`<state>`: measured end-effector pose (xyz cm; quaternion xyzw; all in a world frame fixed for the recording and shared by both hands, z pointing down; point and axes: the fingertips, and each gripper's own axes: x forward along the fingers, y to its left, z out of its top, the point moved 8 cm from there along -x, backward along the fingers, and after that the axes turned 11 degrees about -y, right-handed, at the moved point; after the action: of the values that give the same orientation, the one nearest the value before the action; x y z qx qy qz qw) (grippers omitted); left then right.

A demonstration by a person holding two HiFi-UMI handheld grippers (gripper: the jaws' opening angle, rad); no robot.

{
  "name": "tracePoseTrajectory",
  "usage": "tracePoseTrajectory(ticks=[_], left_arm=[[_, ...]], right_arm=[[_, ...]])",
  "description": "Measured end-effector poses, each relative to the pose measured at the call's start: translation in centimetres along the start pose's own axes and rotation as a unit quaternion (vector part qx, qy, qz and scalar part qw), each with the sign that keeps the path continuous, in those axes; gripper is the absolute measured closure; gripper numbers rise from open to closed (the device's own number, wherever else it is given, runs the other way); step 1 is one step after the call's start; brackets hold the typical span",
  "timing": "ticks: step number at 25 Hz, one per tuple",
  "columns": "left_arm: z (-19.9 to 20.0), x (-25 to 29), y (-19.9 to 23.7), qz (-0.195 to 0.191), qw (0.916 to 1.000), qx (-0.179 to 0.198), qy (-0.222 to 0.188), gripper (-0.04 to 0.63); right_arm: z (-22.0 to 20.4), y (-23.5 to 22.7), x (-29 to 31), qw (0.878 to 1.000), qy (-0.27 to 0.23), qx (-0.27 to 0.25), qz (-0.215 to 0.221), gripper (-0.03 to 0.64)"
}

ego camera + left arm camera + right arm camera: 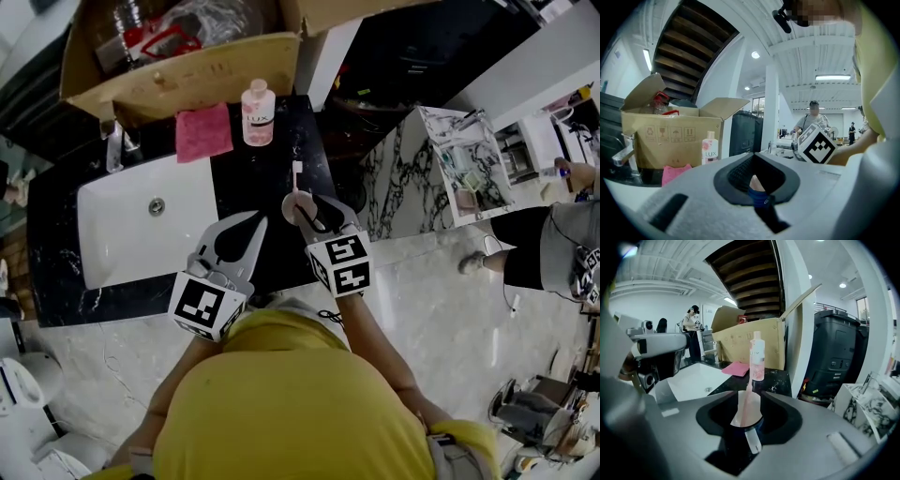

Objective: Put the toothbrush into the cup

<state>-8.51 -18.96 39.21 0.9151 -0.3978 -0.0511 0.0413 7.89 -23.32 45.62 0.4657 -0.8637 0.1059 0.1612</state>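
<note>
Toothbrush (749, 389) stands in cup (738, 416) between the released, spread fingers of right gripper (302, 208); likely light, stiff, slick plastic, best regripped on stem just above rim; left gripper (258, 217) clenched alongside, well clear.

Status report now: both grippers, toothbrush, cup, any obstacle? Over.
Right gripper open around cup. Toothbrush stands in cup. Left gripper shut, empty. No obstacle.

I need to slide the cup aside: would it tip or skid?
Probably tippy: the cup looks small and light, and the toothbrush stands tall above its rim. It may also skid, since the black counter looks glossy.
</note>
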Motion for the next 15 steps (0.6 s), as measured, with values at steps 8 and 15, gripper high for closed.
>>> tracePoseTrajectory(ticks=[8, 15], left_arm=[[1.0, 0.9, 0.0, -0.006, 0.9996, 0.027, -0.007, 0.597], [4.9, 1.7, 0.7, 0.023, 0.9967, 0.06, -0.049, 0.597]], right_arm=[[3.9, -0.1, -3.1, 0.991, -0.125, -0.004, -0.044, 0.557], [9.2, 0.0, -6.6, 0.962, -0.26, -0.036, -0.081, 0.604]])
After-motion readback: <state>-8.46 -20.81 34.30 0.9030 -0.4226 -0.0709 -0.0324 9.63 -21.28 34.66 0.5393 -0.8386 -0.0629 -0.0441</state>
